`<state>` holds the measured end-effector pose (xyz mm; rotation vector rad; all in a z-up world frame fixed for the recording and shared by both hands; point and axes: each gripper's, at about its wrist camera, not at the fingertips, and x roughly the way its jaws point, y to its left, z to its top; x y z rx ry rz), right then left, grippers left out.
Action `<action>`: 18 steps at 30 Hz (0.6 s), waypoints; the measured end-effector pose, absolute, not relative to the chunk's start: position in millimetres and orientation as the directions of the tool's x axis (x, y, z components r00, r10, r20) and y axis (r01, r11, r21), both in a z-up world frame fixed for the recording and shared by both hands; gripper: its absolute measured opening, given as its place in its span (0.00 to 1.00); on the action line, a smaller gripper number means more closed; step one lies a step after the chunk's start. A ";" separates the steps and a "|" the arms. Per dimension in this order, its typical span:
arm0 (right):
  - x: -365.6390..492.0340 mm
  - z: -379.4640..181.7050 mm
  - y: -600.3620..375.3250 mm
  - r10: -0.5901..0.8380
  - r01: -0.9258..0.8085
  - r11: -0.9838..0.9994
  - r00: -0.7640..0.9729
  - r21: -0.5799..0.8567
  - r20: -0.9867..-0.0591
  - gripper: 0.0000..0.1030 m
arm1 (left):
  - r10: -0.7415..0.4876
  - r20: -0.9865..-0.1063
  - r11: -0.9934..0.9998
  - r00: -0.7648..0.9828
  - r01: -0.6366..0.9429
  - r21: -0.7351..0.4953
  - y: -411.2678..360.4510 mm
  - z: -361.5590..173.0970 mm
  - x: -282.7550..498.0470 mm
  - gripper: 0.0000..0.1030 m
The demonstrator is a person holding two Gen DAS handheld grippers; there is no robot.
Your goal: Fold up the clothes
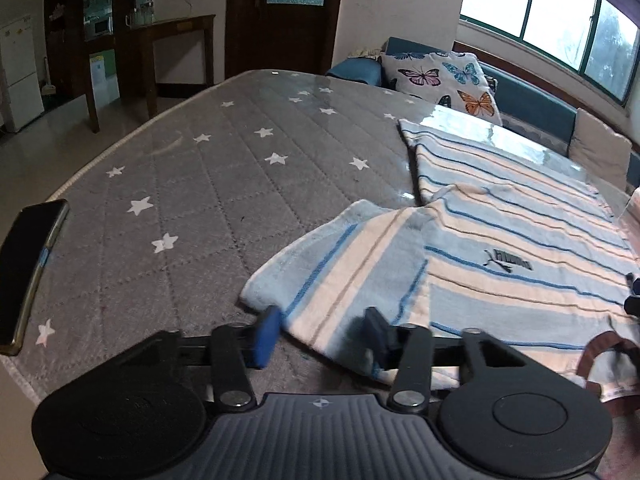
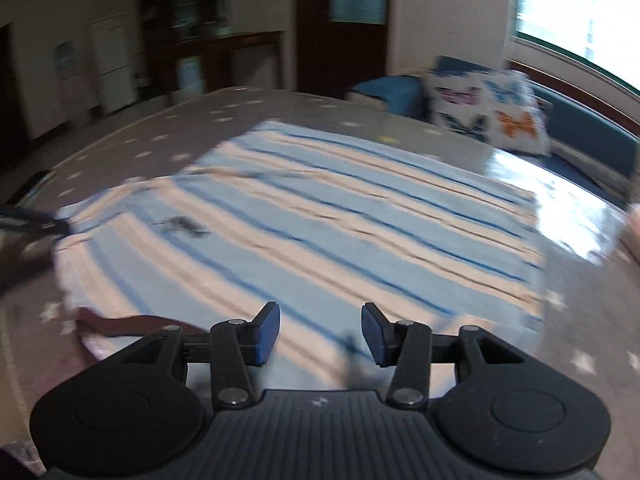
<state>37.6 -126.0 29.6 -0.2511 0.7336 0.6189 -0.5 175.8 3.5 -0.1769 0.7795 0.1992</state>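
Observation:
A light blue and cream striped T-shirt (image 1: 500, 248) with a dark chest logo lies flat on the grey star-patterned table cover (image 1: 192, 184). Its left sleeve (image 1: 340, 268) is spread toward the near edge. My left gripper (image 1: 320, 334) is open, its blue pads on either side of the sleeve's near hem. In the blurred right wrist view the shirt (image 2: 320, 220) fills the middle. My right gripper (image 2: 320, 332) is open over the shirt's near edge by the brown collar (image 2: 120, 326). The left gripper's tip (image 2: 36, 226) shows at the left edge.
A black phone (image 1: 28, 272) lies at the table's left edge. A blue sofa (image 1: 532, 100) with a butterfly cushion (image 1: 444, 76) stands behind the table under the window. A dark wooden side table (image 1: 168, 40), a door and a white fridge (image 1: 16, 72) are at the back left.

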 end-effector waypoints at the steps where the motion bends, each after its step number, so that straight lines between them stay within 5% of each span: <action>1: 34.5 30.2 -114.7 0.457 -0.635 0.773 0.560 -0.003 -0.691 0.45 | 0.115 -0.709 0.968 0.696 -0.239 -0.077 176.2 2.4 -0.4 0.35; 14: -25.2 9.8 -8.6 0.564 -0.859 0.509 0.384 -0.058 -0.731 0.46 | 0.125 -0.704 0.953 0.699 -0.283 -0.111 195.0 5.1 -9.6 0.31; 18: -31.5 17.1 -5.1 0.571 -0.867 0.485 0.413 -0.115 -0.710 0.46 | 0.120 -0.703 0.944 0.701 -0.300 -0.138 198.8 7.1 -14.1 0.46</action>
